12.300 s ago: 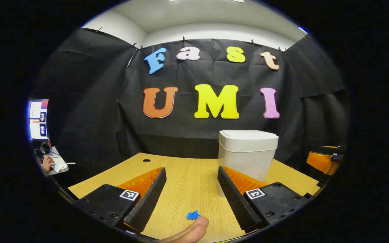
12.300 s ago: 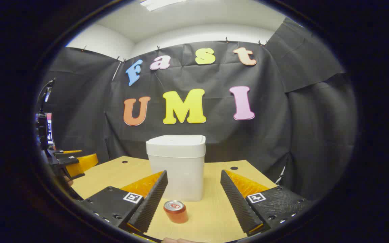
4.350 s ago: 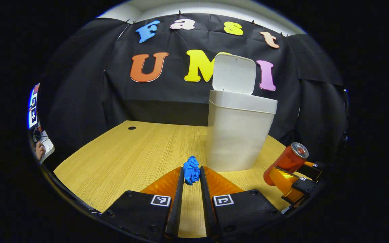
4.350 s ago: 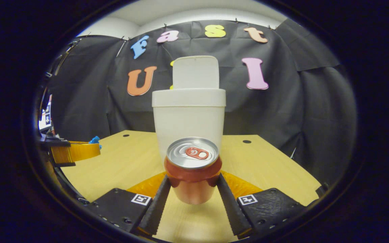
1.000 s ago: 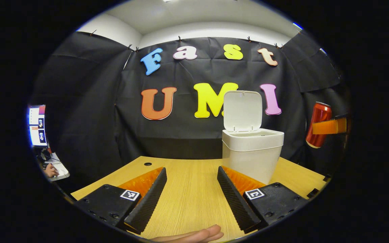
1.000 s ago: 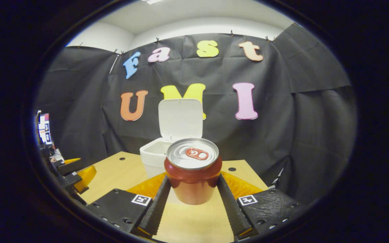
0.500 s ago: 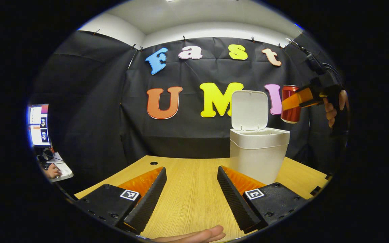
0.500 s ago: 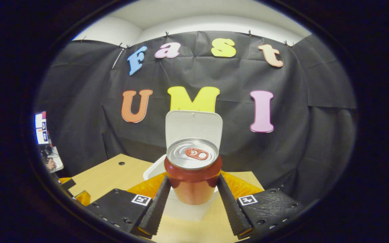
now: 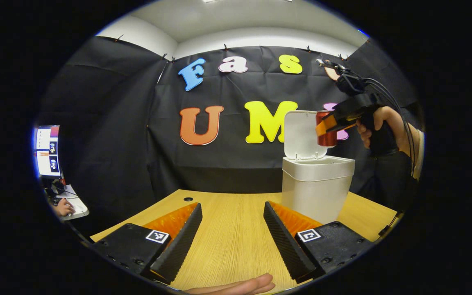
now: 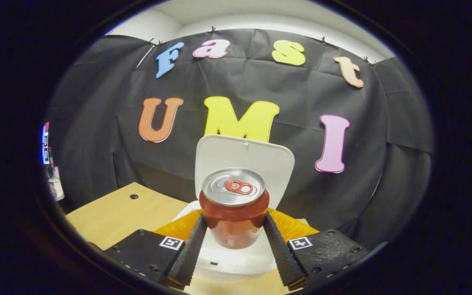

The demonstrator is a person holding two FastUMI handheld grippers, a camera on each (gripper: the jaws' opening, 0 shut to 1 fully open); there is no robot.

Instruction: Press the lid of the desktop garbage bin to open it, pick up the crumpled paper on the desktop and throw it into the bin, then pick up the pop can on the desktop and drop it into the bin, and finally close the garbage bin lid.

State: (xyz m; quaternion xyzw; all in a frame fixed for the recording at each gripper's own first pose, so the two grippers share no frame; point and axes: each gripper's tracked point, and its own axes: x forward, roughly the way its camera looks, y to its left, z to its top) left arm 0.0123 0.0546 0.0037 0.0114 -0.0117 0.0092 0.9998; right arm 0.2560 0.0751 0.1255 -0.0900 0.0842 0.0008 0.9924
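Since the frame half a second back, the pop can point(image 10: 233, 207) has been carried from beside the bin to directly above its opening; in the left gripper view the pop can point(image 9: 326, 129) is now seen in front of the raised lid point(image 9: 302, 133).

Right gripper point(image 10: 232, 241): pinching the can, both fingers pressed on its sides, can upright, held clear of the rim. Can is red-bodied with a silver top and a red pull tab. In the left gripper view the right gripper point(image 9: 329, 123) is seen held by a hand point(image 9: 385, 127) with cables running off its top.

Bin point(image 9: 317, 186): white, standing on the wooden table point(image 9: 228, 237), lid hinged up at the back and upright. White rim of the bin point(image 10: 236, 262) is seen under the can.

Left gripper point(image 9: 231, 239): fingers spread, nothing between them, low over the table, near the bin's left side. Fingertips of a hand point(image 9: 240, 285) are seen at the bottom edge.

Far left: a monitor point(image 9: 47, 150) and another person's hand point(image 9: 62, 207) at a keyboard. Cable hole point(image 9: 188, 199) in the table's far edge.
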